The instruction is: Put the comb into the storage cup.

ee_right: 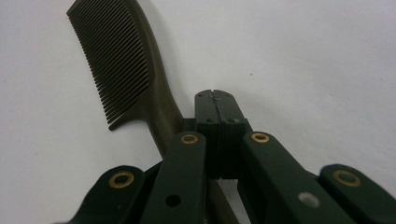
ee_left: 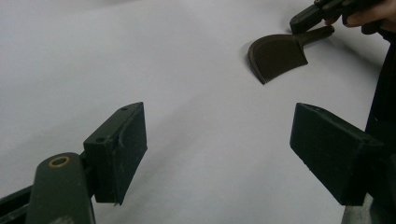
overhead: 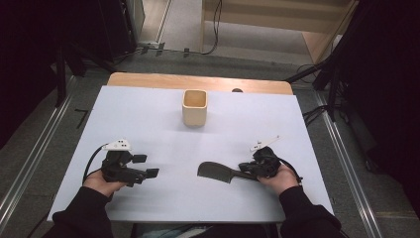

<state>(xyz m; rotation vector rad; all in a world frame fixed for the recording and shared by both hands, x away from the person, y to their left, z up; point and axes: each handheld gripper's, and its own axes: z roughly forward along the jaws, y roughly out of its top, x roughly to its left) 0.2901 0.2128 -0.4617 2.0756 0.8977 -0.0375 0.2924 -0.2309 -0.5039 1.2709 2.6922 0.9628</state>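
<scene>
On the white table (overhead: 163, 129), seen from the high view, a dark comb (overhead: 216, 172) lies near the front edge, right of centre, its handle pointing at the right gripper (overhead: 247, 171). That gripper sits just at the handle's end in the person's right hand. The left gripper (overhead: 146, 166) rests well apart on the left, its jaws spread wide with nothing between them. A cream cup (overhead: 194, 107) stands upright farther back, near the middle.

From the left gripper view, the two jaws stand wide apart over bare table, and the comb (ee_left: 278, 56) lies beyond them at upper right, with the right gripper (ee_left: 310, 17) at its handle.

From the right gripper view, the jaws are pressed together, pad against pad. The comb (ee_right: 122, 65) lies flat just left of them, teeth facing left; its handle runs down beside and under the gripper's linkage, not between the pads.
</scene>
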